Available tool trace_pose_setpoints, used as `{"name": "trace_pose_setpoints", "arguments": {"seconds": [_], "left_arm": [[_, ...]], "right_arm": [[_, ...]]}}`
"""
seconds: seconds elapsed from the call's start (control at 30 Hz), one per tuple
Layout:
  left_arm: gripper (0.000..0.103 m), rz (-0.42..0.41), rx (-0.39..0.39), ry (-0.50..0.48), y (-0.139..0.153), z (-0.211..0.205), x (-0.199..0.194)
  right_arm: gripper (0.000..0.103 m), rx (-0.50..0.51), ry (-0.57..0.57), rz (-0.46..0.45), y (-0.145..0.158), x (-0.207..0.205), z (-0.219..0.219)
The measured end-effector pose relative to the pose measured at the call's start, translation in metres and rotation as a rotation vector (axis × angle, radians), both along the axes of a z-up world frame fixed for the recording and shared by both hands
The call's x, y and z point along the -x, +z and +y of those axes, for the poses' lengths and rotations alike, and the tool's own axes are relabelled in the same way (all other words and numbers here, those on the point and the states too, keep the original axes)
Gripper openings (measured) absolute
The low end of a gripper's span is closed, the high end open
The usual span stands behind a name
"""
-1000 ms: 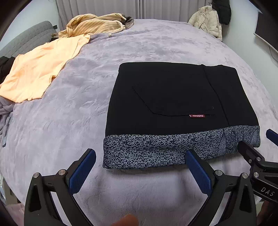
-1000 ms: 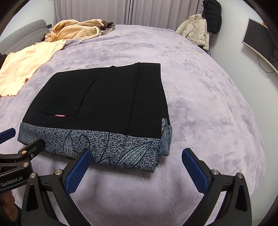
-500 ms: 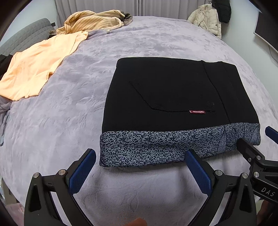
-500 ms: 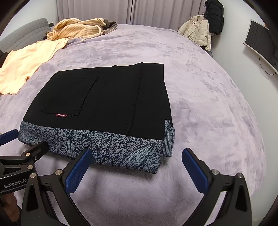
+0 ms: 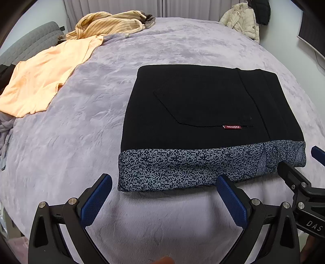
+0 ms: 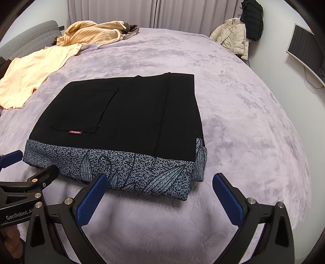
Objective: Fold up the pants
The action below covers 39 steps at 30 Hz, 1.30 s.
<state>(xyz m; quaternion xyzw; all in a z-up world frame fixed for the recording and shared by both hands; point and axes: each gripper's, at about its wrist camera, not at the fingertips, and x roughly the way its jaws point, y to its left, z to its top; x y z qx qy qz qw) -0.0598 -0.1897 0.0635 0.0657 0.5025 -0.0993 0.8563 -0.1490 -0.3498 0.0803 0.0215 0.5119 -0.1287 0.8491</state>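
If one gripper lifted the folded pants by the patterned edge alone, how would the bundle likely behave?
The folded pants are soft stacked fabric layers, so they would probably sag and unfold rather than lift flat. The patterned band looks thick, likely offering a firm pinch. On the plush blanket, pushing would probably bunch them rather than slide them.

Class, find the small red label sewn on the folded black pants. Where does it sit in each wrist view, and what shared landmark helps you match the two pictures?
Left wrist view: the red label sits right of centre, at the pocket's near edge.
Right wrist view: the red label sits left of centre, above the patterned band.
Shared landmark: the cream jacket hanging at the back.
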Motion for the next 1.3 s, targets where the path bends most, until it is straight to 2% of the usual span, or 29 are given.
{"name": "trace_pose_setpoints", "arguments": {"seconds": [1.07,1.3], "left_arm": [[0.103,0.02,0.004,-0.02,0.001,0.0,-0.001],[0.103,0.022,-0.02,-0.033,0.003,-0.022,0.0]], "right_arm": [[0.103,-0.014,0.025,-0.004,0.001,0.0,0.001],[0.103,-0.021,-0.012,-0.023,0.004,0.013,-0.024]]}}
